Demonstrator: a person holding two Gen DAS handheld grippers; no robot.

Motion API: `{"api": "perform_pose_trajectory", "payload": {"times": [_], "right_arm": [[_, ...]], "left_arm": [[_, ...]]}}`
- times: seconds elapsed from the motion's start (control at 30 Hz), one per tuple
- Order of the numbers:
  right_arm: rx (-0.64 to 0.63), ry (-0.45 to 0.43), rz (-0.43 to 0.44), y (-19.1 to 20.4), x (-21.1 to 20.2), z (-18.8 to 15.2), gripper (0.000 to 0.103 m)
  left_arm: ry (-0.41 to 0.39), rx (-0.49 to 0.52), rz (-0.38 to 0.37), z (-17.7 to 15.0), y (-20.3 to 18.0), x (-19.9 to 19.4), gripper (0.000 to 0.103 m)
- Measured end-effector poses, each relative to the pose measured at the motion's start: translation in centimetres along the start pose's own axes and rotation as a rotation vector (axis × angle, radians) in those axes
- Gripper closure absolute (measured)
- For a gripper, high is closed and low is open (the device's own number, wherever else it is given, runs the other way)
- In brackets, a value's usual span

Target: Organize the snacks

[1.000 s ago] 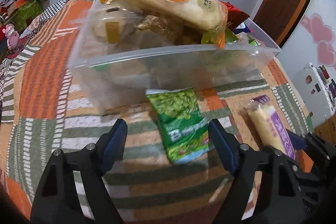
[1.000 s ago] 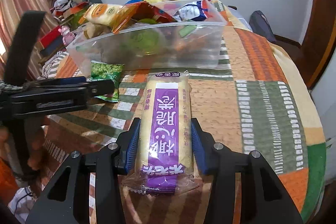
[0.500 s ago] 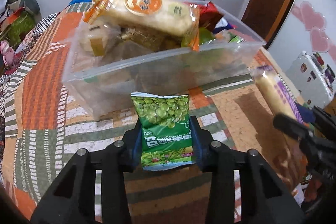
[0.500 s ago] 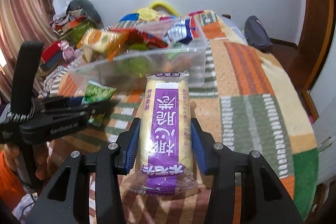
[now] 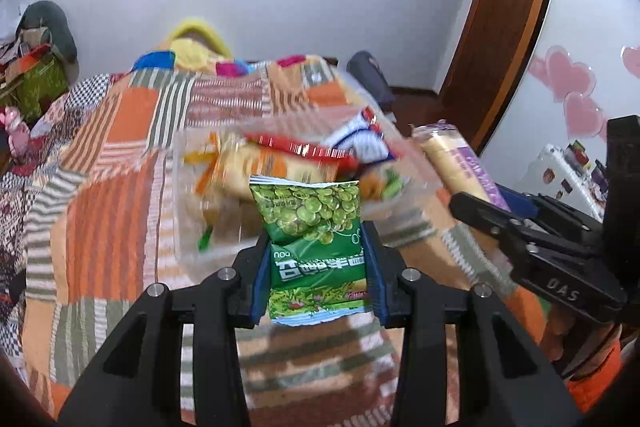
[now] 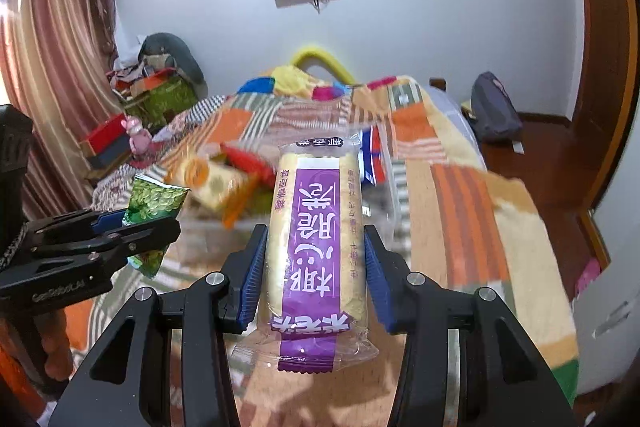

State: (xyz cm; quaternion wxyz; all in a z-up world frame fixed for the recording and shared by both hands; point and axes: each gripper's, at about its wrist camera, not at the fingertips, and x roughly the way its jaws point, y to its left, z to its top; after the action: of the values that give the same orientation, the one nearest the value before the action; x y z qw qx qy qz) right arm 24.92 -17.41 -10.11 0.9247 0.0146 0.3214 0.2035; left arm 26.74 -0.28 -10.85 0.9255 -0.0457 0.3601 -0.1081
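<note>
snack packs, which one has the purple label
The long pale rice-cracker roll clamped in the right gripper. The left gripper holds a green pea packet instead.

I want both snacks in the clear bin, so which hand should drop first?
Probably left: the left gripper holds the green pea packet right in front of the clear bin, while the right gripper's purple rice cracker pack sits off to its side.

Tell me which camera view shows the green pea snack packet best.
The left wrist view: the green pea snack packet faces the camera, clamped in the left gripper. The right wrist view shows it only at an angle, partly hidden by that gripper.
</note>
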Motion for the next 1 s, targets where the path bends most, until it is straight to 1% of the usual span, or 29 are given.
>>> {"api": "perform_pose_trajectory", "payload": {"times": [0.1,0.27,0.4,0.5,0.57,0.7,0.8,0.87,1.0], "right_arm": [[-0.006,-0.024,0.001,0.1,0.2,1.1,0.061],[-0.012,-0.041,-0.009,0.2,1.5,2.8,0.061],[-0.007,-0.019,-0.004,0.0,3.4,3.6,0.06],[-0.008,0.018,-0.012,-0.2,5.3,3.7,0.061],[-0.001,0.041,-0.003,-0.3,6.1,3.8,0.061],[0.0,0.079,-0.008,-0.3,7.5,3.2,0.06],[-0.011,0.092,-0.01,-0.2,7.6,2.9,0.06],[-0.021,0.093,-0.02,-0.2,7.5,2.9,0.06],[-0.03,0.082,-0.033,-0.4,6.6,3.2,0.059]], "left_arm": [[-0.021,0.002,-0.004,1.6,-0.5,0.0,0.063],[-0.037,0.008,0.009,3.9,-0.3,1.4,0.063],[-0.03,0.004,0.023,5.0,-0.1,2.9,0.063],[-0.012,-0.009,0.037,5.7,0.6,4.4,0.063],[-0.011,-0.016,0.052,5.9,1.0,5.1,0.063],[0.022,-0.042,0.059,6.3,1.9,7.1,0.063],[0.034,-0.05,0.072,6.3,2.4,8.1,0.062],[0.038,-0.059,0.075,6.2,2.5,8.3,0.062],[0.033,-0.04,0.071,5.8,2.2,7.7,0.056]]}}
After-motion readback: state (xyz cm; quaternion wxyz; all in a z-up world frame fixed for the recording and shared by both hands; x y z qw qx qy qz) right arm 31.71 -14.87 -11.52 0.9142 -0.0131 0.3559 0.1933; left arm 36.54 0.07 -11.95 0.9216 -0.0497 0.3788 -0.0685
